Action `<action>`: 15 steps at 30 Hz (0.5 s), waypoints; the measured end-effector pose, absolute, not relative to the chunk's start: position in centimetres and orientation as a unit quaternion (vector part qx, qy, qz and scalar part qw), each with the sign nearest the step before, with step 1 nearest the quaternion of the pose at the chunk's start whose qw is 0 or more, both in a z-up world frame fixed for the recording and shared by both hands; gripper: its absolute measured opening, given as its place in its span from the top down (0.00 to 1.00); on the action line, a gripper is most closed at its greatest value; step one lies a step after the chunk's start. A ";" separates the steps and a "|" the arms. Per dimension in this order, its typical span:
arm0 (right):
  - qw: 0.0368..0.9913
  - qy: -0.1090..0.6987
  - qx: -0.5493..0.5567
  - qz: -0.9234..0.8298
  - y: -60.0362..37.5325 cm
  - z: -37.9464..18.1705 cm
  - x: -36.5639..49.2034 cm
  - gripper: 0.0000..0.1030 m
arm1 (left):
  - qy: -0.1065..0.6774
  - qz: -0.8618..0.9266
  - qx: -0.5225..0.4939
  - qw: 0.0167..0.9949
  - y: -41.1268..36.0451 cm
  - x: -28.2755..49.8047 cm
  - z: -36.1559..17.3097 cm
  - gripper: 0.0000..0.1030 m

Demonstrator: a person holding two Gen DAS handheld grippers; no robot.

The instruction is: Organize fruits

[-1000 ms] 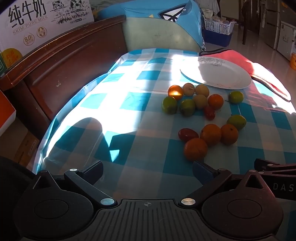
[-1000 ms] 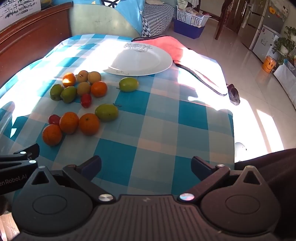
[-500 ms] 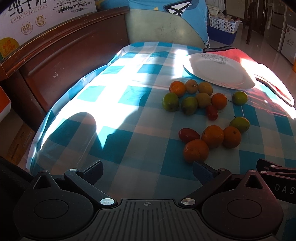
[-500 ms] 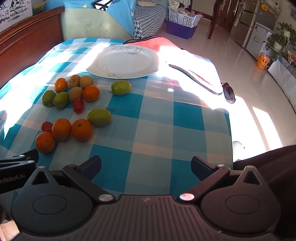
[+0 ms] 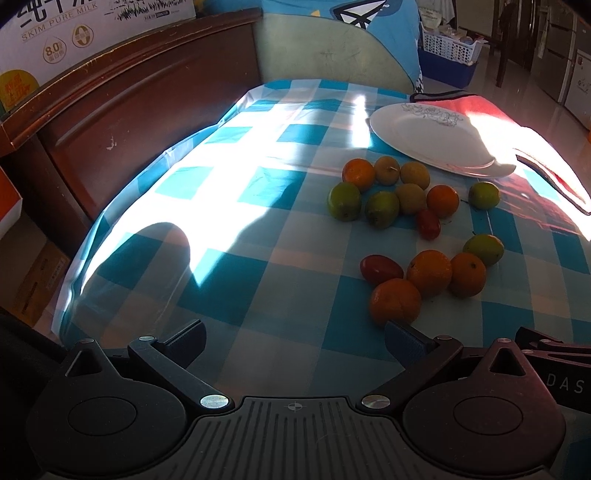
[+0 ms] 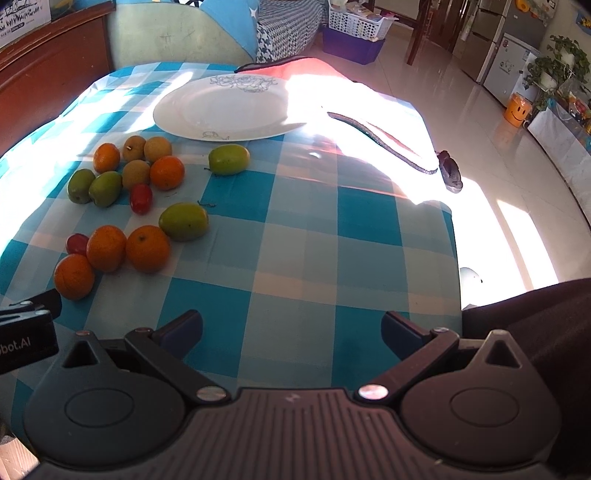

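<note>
Several fruits lie loose on a blue-and-white checked tablecloth (image 6: 303,229): oranges (image 6: 147,248) (image 5: 395,301), green fruits (image 6: 183,221) (image 5: 344,201), brownish round fruits (image 6: 157,148) and red cherry tomatoes (image 6: 141,198) (image 5: 381,268). An empty white plate (image 6: 229,107) (image 5: 436,142) sits behind them. My left gripper (image 5: 293,338) is open and empty above the near table edge, left of the nearest orange. My right gripper (image 6: 291,328) is open and empty, to the right of the fruit group.
A red cloth (image 6: 306,72) and a dark strap (image 6: 384,140) lie at the table's far right. A dark wooden headboard (image 5: 122,107) with a milk carton box (image 5: 74,33) stands left. The table's right edge (image 6: 456,240) drops to a tiled floor.
Both grippers have moved forward and slightly lower toward the fruit, so the fruits and plate appear nearer. Both grippers stay open. No fruit has moved.
</note>
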State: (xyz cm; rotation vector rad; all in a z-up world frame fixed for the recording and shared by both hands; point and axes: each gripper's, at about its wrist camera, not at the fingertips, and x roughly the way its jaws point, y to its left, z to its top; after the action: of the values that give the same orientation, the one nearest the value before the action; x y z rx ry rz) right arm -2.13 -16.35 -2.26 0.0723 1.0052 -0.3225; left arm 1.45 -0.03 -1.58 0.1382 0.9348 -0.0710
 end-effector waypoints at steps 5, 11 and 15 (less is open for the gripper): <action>0.864 0.480 0.029 -0.151 -16.2 -2.3 -2.2 0.01 | 0.451 -0.033 0.063 0.890 0.0 1.6 -1.6 0.00; 0.864 0.480 0.029 -0.149 -16.1 -2.3 -2.1 0.01 | 0.450 -0.032 0.057 0.891 0.1 1.6 -1.6 0.00; 0.865 0.480 0.030 -0.144 -16.0 -2.3 -2.1 0.01 | 0.449 -0.034 0.058 0.891 -0.1 1.6 -1.6 0.00</action>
State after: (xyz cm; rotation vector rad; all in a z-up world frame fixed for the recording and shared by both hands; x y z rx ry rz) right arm -2.08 -16.03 -2.33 0.0633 1.0057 -0.3018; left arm 1.59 -0.05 -1.63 0.1210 0.9322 -0.0698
